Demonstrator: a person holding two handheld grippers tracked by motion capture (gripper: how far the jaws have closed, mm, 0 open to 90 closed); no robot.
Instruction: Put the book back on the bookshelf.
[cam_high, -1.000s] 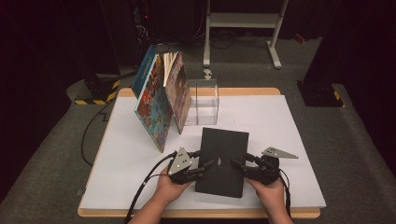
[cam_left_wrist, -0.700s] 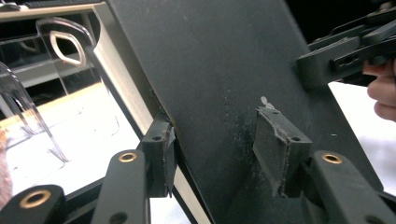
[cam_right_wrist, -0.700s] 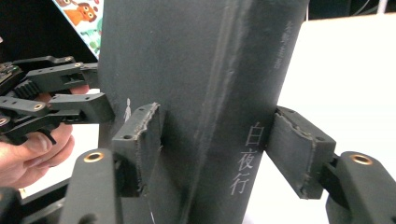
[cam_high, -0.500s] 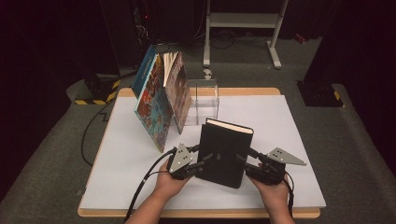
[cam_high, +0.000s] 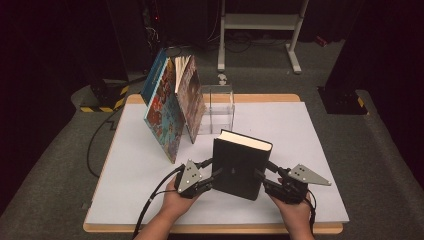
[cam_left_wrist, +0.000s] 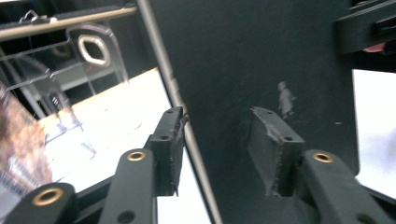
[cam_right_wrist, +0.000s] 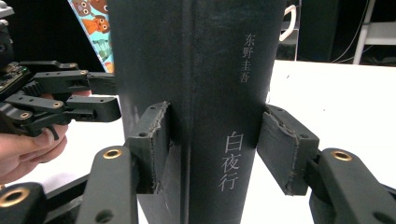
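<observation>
Nearest the table's front edge, two hands come in from below. The left hand (cam_high: 172, 202) carries the left gripper (cam_high: 216, 172); the right hand (cam_high: 295, 215) carries the right gripper (cam_high: 261, 172).

Between them stands the black book (cam_high: 241, 167), upright on the white table (cam_high: 305, 135), spine toward the right gripper, its pale page edges showing on top.

Left gripper: clamped on the book's fore-edge side. In the left gripper view one pad (cam_left_wrist: 275, 140) lies flat on the cover near a small pale figure printed there; the other pad (cam_left_wrist: 170, 140) sits against the far face at the edge.

Right gripper: its jaws have just been closing around the spine, which stands between them. In the right gripper view the pads (cam_right_wrist: 285, 149) bracket the spine on both sides (white characters run down it), both against it: clamped.

Farther back, left of centre, a row of picture books (cam_high: 172, 107) leans together, colourful covers facing the front. Just beside them on their right, a clear acrylic stand (cam_high: 220, 107). The black book is well apart from both.

Beyond the table: a white metal frame (cam_high: 260, 30) on dark floor.
</observation>
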